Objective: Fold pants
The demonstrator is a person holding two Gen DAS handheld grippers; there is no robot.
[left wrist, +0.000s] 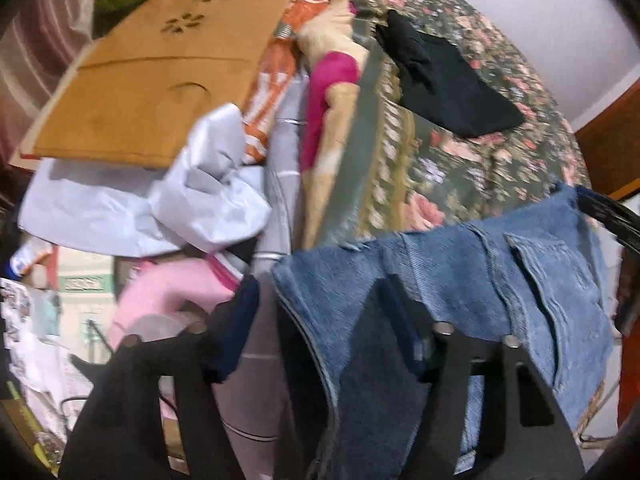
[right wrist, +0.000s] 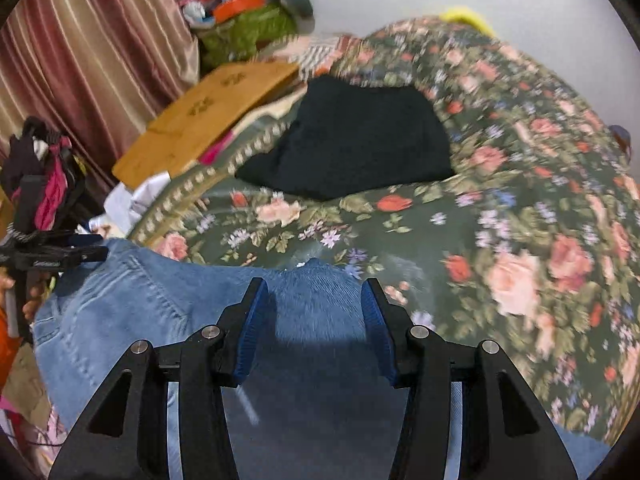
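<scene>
Blue denim pants [left wrist: 520,280] hang in the air over a floral bedspread [left wrist: 460,152]. In the left wrist view my left gripper [left wrist: 316,312] has its jaws spread wide, with the denim's edge draped over the right finger [left wrist: 400,320]; no clamp shows. In the right wrist view the pants [right wrist: 120,312] stretch under my right gripper [right wrist: 314,300], whose blue pads [right wrist: 256,320] stand wide apart with denim between them. The left gripper [right wrist: 60,256] shows at the left edge, at the pants' far corner.
A folded black garment [right wrist: 352,140] lies on the bedspread [right wrist: 520,200]. A brown cardboard sheet [left wrist: 160,92] rests at the bed's left edge, over white paper [left wrist: 160,200] and mixed clothes. Striped curtains [right wrist: 80,60] hang at the left. A green bag [right wrist: 248,32] stands by the wall.
</scene>
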